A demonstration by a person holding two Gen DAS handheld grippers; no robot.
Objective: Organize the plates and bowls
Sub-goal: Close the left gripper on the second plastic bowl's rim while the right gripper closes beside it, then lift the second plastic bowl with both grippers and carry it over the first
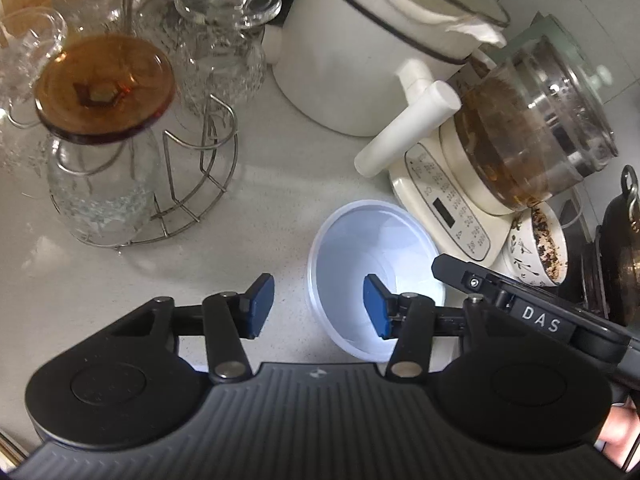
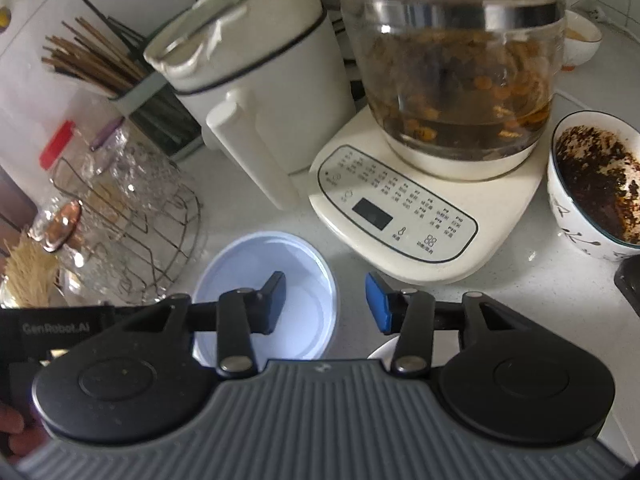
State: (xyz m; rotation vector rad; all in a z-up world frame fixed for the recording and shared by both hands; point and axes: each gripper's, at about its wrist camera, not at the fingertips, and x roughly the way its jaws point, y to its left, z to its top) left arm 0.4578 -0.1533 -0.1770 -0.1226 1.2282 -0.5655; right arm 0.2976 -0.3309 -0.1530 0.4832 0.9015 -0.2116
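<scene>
A white plastic bowl (image 1: 372,248) stands on the pale counter in front of the kettle base; it also shows in the right wrist view (image 2: 280,276). My left gripper (image 1: 319,306) is open and empty, its jaws straddling the bowl's left rim, the right pad inside the bowl. My right gripper (image 2: 326,302) is open and empty, straddling the bowl's right rim, the left pad over the inside. A white rim of another dish (image 2: 382,350) peeks out under the right gripper. A patterned bowl with dark residue (image 2: 596,188) stands at the right, also in the left wrist view (image 1: 538,246).
A glass kettle of tea on a cream base (image 2: 420,208) and a white pot with lid (image 2: 256,80) stand behind the bowl. A wire rack with glasses (image 1: 160,184) is at the left. Chopsticks in a holder (image 2: 120,68) stand far left. A dark pan (image 1: 620,248) is at the right.
</scene>
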